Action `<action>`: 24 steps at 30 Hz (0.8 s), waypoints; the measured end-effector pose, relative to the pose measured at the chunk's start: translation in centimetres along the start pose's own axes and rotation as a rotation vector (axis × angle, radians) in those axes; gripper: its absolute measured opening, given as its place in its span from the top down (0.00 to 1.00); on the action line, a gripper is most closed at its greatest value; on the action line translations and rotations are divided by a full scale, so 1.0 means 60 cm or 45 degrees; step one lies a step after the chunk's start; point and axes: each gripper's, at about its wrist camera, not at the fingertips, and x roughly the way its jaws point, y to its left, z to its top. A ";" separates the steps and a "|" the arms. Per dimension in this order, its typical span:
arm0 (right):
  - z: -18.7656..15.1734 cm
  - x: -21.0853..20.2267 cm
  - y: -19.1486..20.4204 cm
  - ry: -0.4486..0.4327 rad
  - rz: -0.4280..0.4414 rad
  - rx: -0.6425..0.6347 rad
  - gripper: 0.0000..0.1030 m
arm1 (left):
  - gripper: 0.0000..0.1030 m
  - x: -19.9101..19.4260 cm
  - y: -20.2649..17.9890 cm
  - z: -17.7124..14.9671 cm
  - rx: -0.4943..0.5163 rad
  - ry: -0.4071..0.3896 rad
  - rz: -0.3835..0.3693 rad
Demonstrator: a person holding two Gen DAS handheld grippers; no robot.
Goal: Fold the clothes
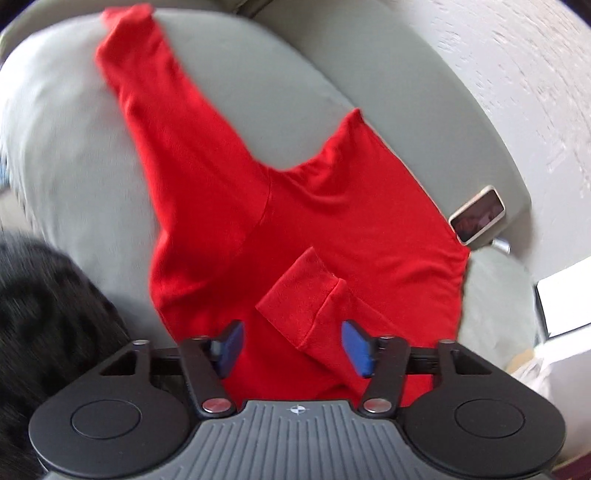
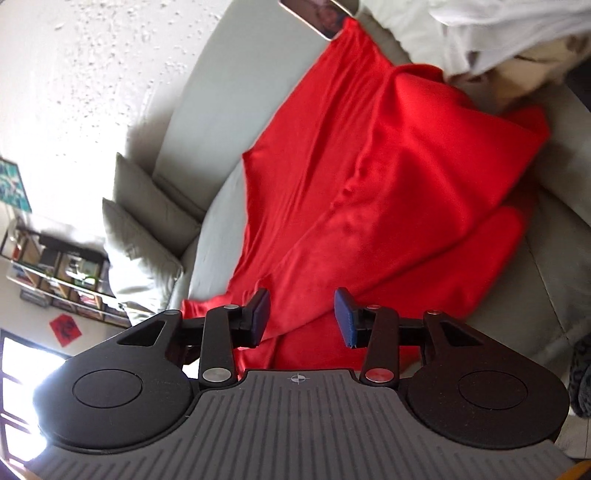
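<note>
A red long-sleeved top [image 1: 295,221] lies spread on a grey sofa seat [image 1: 74,147]. One sleeve [image 1: 147,85] stretches away to the far left; the other sleeve [image 1: 306,291] is folded across the body. My left gripper [image 1: 293,349] hangs open just above that folded cuff, with nothing between its blue pads [image 1: 354,347]. In the right wrist view the same red top [image 2: 369,177] fills the middle, and my right gripper [image 2: 303,317] is open over its near edge, holding nothing.
A phone [image 1: 478,214] rests against the sofa back beside the top, seen again as the phone [image 2: 317,14] at the upper edge. Grey cushions [image 2: 136,236] and a shelf [image 2: 55,273] sit at the left. White and beige laundry [image 2: 498,44] is piled beyond. A dark patterned fabric [image 1: 40,314] is near left.
</note>
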 end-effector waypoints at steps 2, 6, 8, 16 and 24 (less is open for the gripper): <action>0.000 0.002 -0.005 0.014 0.014 0.011 0.56 | 0.67 0.005 0.000 -0.008 -0.036 -0.006 0.043; -0.003 0.002 -0.001 0.022 0.042 -0.029 0.55 | 0.67 0.009 -0.009 -0.018 -0.077 -0.036 0.060; -0.003 0.005 0.002 0.025 0.049 -0.039 0.55 | 0.67 0.010 -0.018 -0.020 -0.063 -0.050 0.053; -0.002 0.004 0.012 -0.004 0.046 -0.078 0.53 | 0.67 0.029 -0.026 -0.020 -0.065 -0.084 0.121; 0.000 0.006 0.014 0.003 0.046 -0.081 0.53 | 0.91 0.030 -0.018 -0.013 -0.059 -0.126 0.168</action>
